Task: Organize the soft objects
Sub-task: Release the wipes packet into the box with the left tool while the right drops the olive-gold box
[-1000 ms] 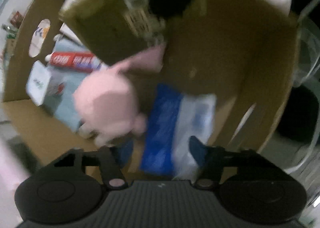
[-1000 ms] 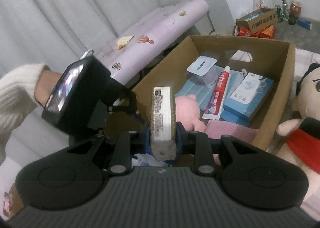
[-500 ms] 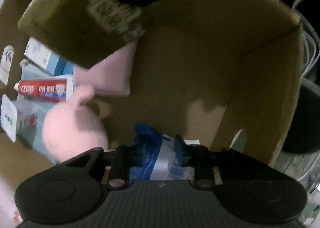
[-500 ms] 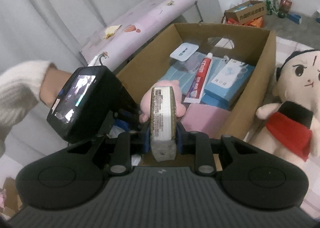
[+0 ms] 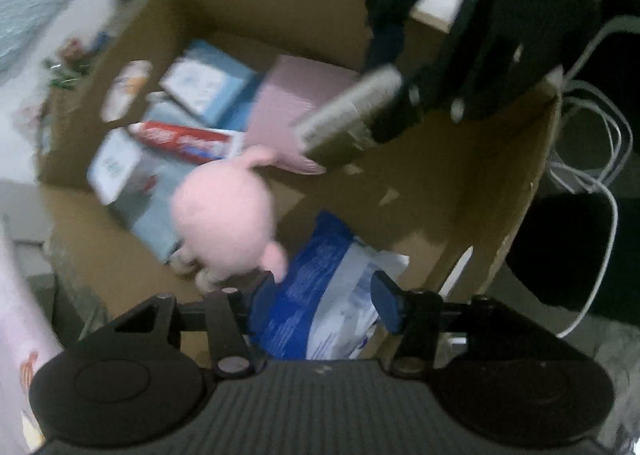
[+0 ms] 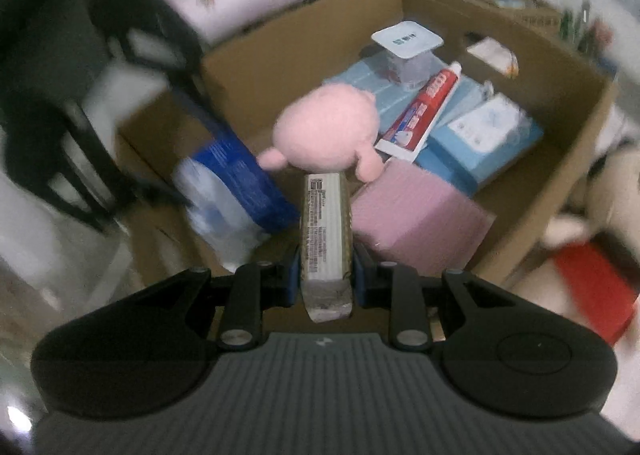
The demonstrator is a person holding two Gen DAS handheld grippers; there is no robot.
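An open cardboard box (image 6: 500,15) holds a pink plush (image 6: 328,127), a pink folded cloth (image 6: 416,211) and a blue-and-white soft packet (image 6: 236,179). My right gripper (image 6: 326,283) is shut on a flat tan pack (image 6: 325,215) with a printed label, held over the box's near end between packet and cloth. In the left wrist view, my left gripper (image 5: 322,301) hovers above the packet (image 5: 340,255). Its jaws are opening and the pads stand apart from the packet. The plush (image 5: 224,223) lies just left of it. The tan pack (image 5: 348,115) shows at upper right.
Further back in the box lie a red toothpaste tube (image 6: 424,111), light blue boxes (image 6: 484,139) and a clear tub with a white lid (image 6: 406,41). A doll with a red scarf (image 6: 592,275) sits outside on the right. White cables (image 5: 592,159) hang beside the box.
My left gripper has let go of the blue-and-white packet, opened and risen above it. My right gripper has tipped down and come over the box with the tan pack.
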